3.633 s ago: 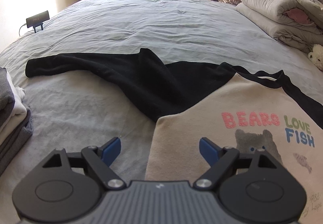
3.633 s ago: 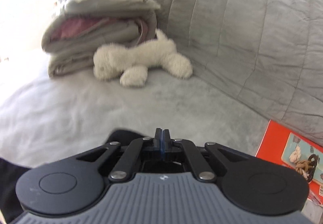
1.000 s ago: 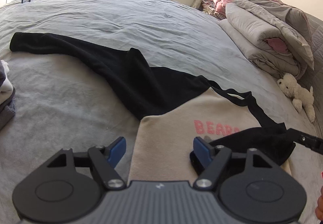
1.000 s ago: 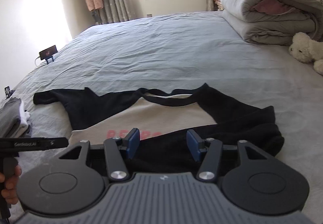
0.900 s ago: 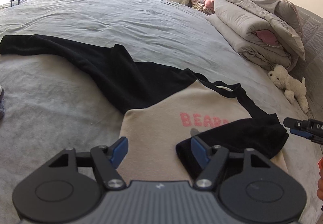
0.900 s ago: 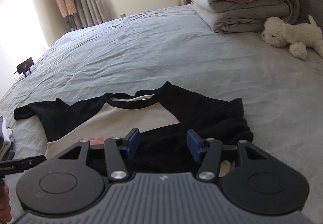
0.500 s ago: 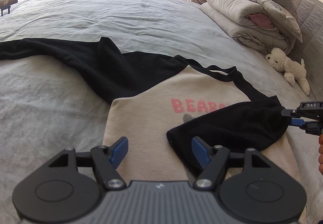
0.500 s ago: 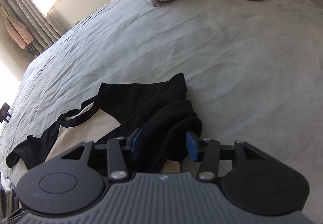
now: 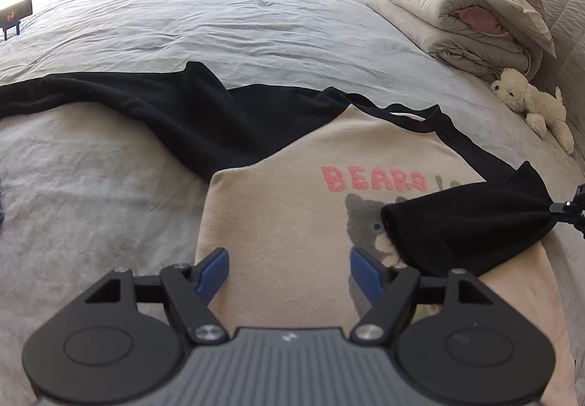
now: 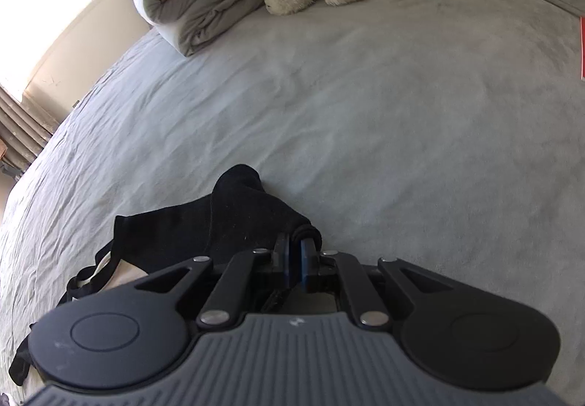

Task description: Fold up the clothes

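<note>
Right gripper (image 10: pixel 295 261) is clenched on the black sleeve (image 9: pixel 471 223) folded across the sweatshirt (image 9: pixel 292 223) on the bed (image 9: pixel 237 25); left gripper (image 9: pixel 289 269) hovers released, opening. Sleeve-folding step; next likely needs the far sleeve (image 9: pixel 109 95).

Cream-and-black sweatshirt (image 9: pixel 292 215) on the bed
Lies front up, one black sleeve (image 9: pixel 471 223) folded across its bear print.
</note>
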A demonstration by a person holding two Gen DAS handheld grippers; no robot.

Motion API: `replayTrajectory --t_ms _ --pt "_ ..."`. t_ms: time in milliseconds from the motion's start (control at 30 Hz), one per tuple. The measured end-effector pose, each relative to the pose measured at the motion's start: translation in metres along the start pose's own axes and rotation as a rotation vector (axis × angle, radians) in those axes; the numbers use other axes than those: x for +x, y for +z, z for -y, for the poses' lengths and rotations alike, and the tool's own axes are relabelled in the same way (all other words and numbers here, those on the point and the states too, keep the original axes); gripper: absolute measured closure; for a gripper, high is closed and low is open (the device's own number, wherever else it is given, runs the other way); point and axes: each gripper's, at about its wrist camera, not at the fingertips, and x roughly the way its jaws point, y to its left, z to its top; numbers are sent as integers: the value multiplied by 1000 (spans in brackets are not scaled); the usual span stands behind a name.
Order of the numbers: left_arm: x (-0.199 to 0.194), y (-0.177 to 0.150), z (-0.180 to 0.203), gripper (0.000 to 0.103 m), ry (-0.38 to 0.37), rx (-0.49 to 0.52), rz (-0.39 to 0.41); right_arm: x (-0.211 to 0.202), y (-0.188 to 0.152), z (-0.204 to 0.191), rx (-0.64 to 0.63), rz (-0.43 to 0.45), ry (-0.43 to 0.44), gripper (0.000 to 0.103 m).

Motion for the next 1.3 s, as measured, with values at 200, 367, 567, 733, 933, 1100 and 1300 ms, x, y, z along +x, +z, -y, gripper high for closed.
replayTrajectory --t_ms 200,367,567,733,933,1100,1300 --pt "0 -1 -1 27 6 -3 -2 2 3 2 -14 -30 -17 95" --pt "1 -2 3 25 5 9 -9 -26 -22 -59 -585 276 -310 46" --pt "5 -6 12 22 15 42 -16 -40 -62 -92 -840 319 -158 42" --pt "8 -11 23 17 18 100 -13 -43 -121 -133 -967 150 167 37" --pt "10 -16 31 7 16 163 -32 -31 -174 -157 -1117 63 243 30" --pt "10 -20 38 3 33 219 -34 -16 -180 -156 -1094 15 227 65" --pt "7 -18 32 3 30 188 -32 -30 -150 -150 -974 78 222 101"
